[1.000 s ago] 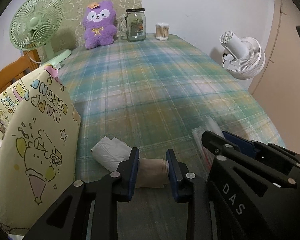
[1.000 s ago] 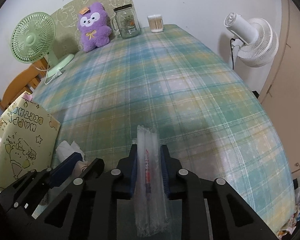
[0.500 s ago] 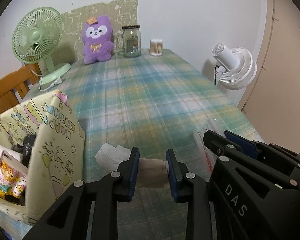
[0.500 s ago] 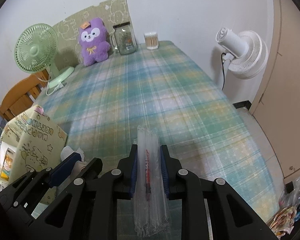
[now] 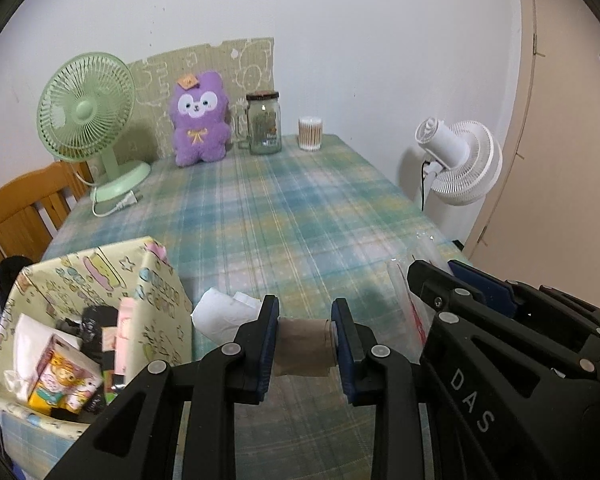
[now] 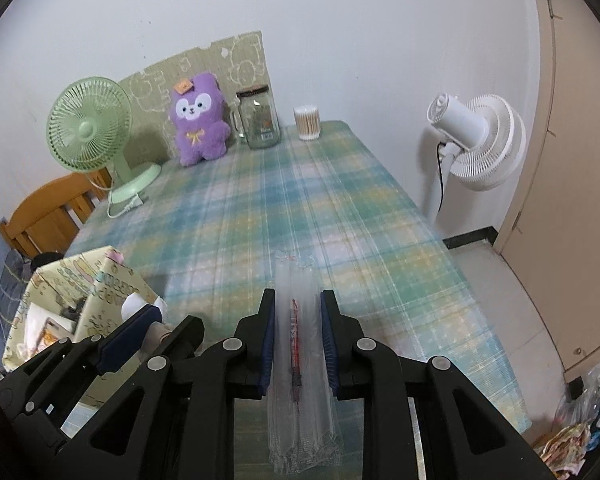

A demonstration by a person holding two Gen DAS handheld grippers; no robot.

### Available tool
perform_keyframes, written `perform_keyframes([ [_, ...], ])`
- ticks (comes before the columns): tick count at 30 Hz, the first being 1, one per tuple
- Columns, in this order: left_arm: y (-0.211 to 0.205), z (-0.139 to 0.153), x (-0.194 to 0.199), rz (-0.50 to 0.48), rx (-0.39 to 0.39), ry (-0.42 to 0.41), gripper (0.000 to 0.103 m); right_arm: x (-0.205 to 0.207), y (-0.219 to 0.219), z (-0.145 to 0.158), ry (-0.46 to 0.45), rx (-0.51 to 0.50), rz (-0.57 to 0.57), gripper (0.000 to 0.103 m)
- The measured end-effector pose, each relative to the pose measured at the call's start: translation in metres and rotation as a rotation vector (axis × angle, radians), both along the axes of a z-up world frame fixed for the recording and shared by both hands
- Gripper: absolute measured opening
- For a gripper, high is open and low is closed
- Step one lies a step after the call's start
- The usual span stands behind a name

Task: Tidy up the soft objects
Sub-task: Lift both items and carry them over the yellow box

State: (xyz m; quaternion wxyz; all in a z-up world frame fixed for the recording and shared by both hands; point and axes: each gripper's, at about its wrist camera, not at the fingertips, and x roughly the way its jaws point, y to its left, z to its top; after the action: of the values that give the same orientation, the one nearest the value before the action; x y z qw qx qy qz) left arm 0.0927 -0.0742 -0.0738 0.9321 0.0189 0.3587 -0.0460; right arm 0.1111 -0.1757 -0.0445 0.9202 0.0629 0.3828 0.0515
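Observation:
My left gripper (image 5: 305, 330) is shut on a beige roll of soft fabric (image 5: 303, 345), held above the near end of the plaid table (image 5: 284, 216). White crumpled tissue (image 5: 225, 312) shows just past its left finger. My right gripper (image 6: 298, 330) is shut on a clear plastic bag (image 6: 300, 364) with a red stripe inside, standing on edge between the pads. In the left wrist view the right gripper (image 5: 460, 288) appears at the right. A yellow cartoon-print bag (image 5: 100, 312) stands open at the left, holding small boxes and packets.
At the table's far end stand a green fan (image 5: 86, 120), a purple plush bear (image 5: 199, 118), a glass jar (image 5: 265, 123) and a cup of cotton swabs (image 5: 310, 133). A white fan (image 6: 480, 142) stands off the right edge, a wooden chair (image 5: 24, 208) at the left.
Both grippers have risen with their loads and tilted up, so the table lies farther below and the inside of the yellow bag has come into view.

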Motion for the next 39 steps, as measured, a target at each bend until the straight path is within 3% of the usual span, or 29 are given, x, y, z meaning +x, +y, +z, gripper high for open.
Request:
perform_keyframes([
  [18, 0.004, 0.048, -0.025, -0.017, 0.021, -0.139, 0.026, -0.025, 0.008, 0.052, -0.123, -0.016, -0.013, 0.024],
  [39, 0.057, 0.064, -0.037, 0.002, 0.024, -0.192, 0.027, -0.033, 0.063, 0.072, -0.18, -0.034, 0.023, 0.024],
])
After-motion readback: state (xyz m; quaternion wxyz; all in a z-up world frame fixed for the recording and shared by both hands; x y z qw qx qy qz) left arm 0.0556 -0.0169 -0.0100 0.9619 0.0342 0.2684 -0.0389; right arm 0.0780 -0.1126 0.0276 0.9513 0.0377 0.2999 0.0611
